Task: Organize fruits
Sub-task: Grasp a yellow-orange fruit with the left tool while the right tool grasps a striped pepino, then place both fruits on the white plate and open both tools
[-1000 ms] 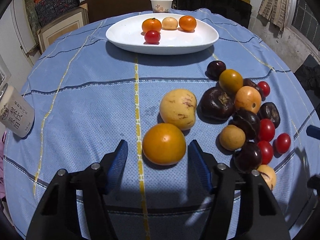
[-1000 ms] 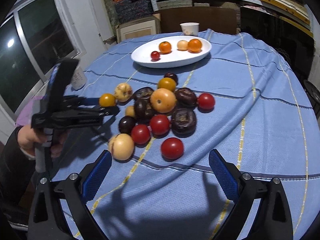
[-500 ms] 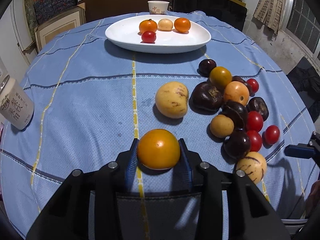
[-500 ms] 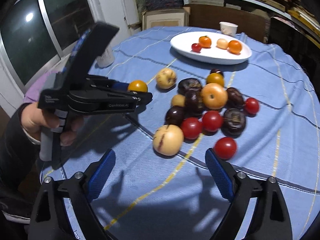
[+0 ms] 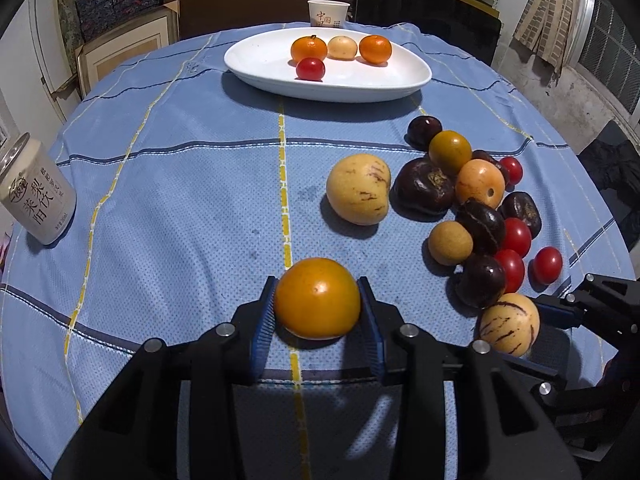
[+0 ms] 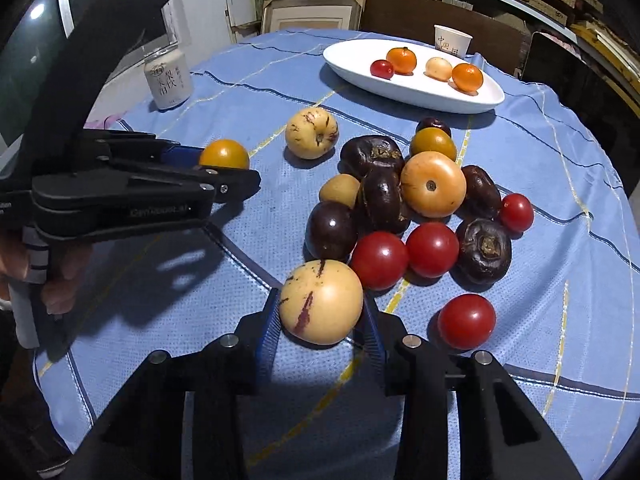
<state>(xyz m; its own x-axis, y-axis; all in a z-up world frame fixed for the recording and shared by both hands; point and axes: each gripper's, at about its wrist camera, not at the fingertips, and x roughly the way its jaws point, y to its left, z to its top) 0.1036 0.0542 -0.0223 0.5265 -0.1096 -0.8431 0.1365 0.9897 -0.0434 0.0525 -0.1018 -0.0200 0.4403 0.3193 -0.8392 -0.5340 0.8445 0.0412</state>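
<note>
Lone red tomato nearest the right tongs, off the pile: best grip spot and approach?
Grip the red tomato across its widest middle, coming down from above and the near side. It is round and smooth, so lower pads would slip. Its left and right flanks are free; the pile lies behind it.

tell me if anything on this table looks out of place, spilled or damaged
Nothing looks spilled or broken. The one misfit is the white drink can standing alone on the blue cloth, left of the white plate, the only non-fruit item near the sorting. The dark fruits look wrinkled.
</note>
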